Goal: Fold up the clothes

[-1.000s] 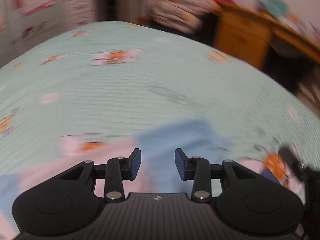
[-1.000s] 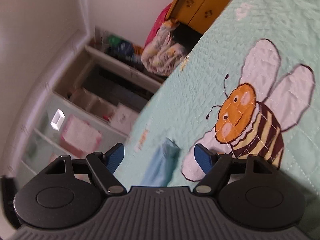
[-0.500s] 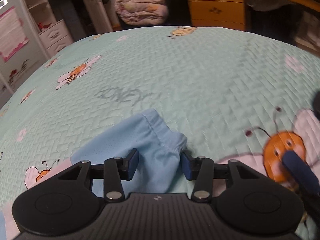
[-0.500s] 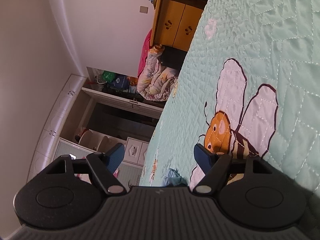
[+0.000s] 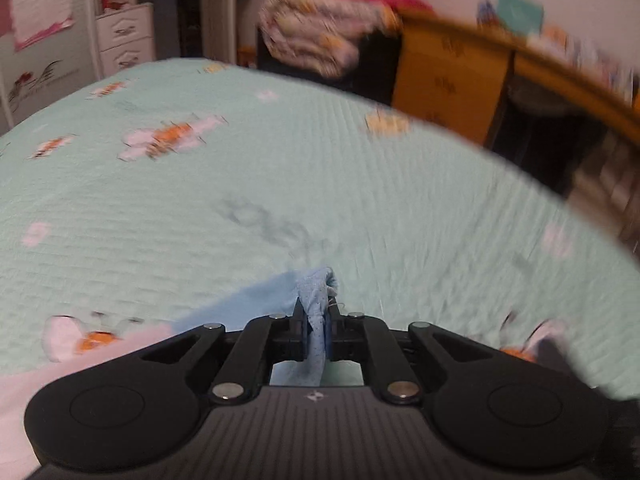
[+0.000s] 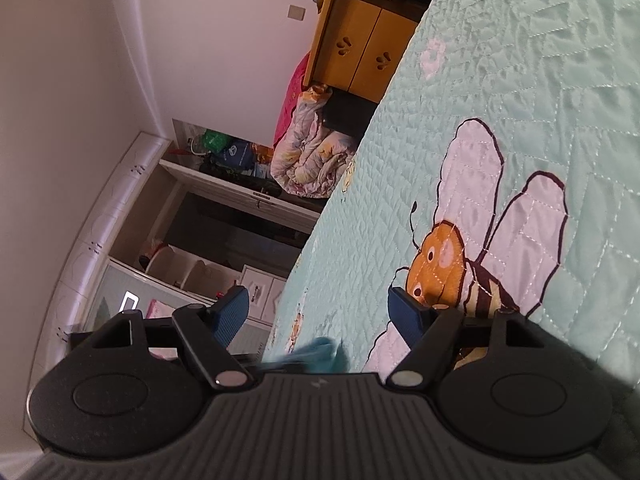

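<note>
A light blue garment [image 5: 256, 304] lies on the mint green quilted bedspread [image 5: 280, 184]. My left gripper [image 5: 316, 328] is shut on a bunched corner of the blue garment, which sticks up between the pads. A pale pink cloth [image 5: 16, 400] shows at the lower left. My right gripper [image 6: 320, 312] is open and empty, tilted sideways above the bedspread [image 6: 520, 80] beside a bee print [image 6: 452, 268]. A blurred bit of the blue garment [image 6: 316, 354] shows low between its fingers.
Beyond the bed's far edge stand a yellow wooden desk [image 5: 452, 76], a rolled quilt [image 5: 320, 48] and white drawers [image 5: 124, 36]. In the right wrist view I see the yellow cabinet [image 6: 360, 48], the rolled quilt [image 6: 312, 152] and an open white wardrobe [image 6: 192, 216].
My left gripper has closed on the corner of the blue garment and the view has swung. The right gripper stays open and has shifted only a little.
</note>
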Tool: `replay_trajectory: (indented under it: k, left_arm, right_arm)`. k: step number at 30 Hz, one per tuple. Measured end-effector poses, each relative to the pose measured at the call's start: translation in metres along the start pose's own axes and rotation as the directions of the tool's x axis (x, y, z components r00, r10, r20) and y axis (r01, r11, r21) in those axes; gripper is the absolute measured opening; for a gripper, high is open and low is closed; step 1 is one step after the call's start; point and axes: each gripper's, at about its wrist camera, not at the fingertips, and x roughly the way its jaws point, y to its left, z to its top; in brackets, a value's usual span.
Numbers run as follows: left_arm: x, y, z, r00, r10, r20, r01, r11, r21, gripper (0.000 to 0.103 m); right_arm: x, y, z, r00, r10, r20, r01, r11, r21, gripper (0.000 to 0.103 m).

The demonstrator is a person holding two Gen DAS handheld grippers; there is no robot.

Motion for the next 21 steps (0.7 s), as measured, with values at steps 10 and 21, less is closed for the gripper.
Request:
replay_trajectory:
  k: [10,21]
  left_arm:
    - [-0.153,0.093,0.028,0.984,0.092,0.154,-0.065,0.983,-0.173,0.007]
    - [-0.247,0.176,0.025,0.968,0.116,0.224,-0.039,0.946,-0.321,0.007]
  right_arm:
    - [0.033,0.053,-0.047,0.91,-0.021,-0.414,-0.079,0.972,-0.222,0.077]
    - [-0.035,0.12,-0.187,0.516,-0.163,-0.841,-0.356,0.852,-0.384,0.077]
